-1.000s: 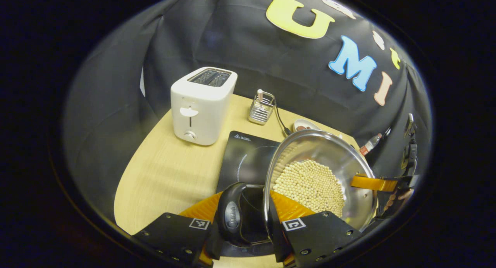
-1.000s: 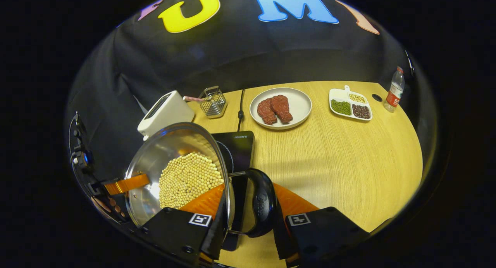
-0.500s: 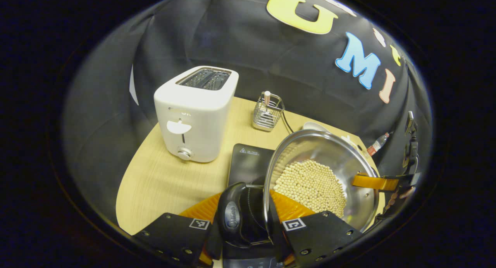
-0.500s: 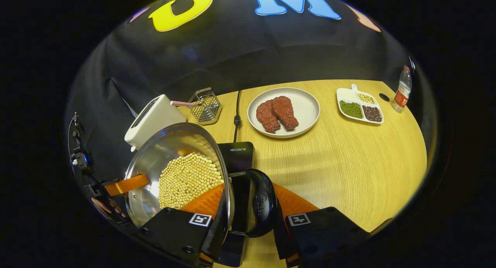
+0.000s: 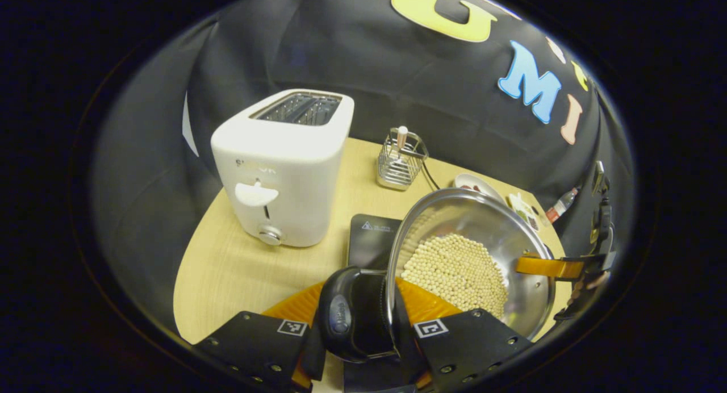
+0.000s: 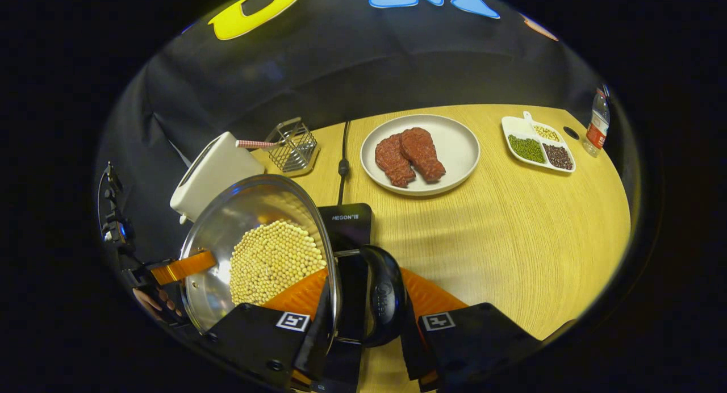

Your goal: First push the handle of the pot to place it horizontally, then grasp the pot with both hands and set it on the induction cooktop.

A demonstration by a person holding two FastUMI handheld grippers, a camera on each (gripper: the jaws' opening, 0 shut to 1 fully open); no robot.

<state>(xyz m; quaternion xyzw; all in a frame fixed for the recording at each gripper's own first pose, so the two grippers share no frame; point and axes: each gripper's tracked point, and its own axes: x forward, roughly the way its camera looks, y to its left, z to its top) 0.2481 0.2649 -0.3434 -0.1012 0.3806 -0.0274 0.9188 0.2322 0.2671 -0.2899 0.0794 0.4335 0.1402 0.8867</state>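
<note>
Now | pot (image 5: pixel 471 256) over cooktop (image 5: pixel 372 237) edge | toaster (image 5: pixel 284 166) near, seemingly apart

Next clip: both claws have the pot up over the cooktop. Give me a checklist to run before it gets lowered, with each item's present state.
1. Left claw grips the pot's black handle: ok.
2. Right claw grips the other black handle: ok.
3. Pot above the cooktop: ok.
4. Beans inside the pot: ok.
5. Pot centred on the cooking ring: cannot tell.
6. Toaster clear of the cooktop: ok.
</note>
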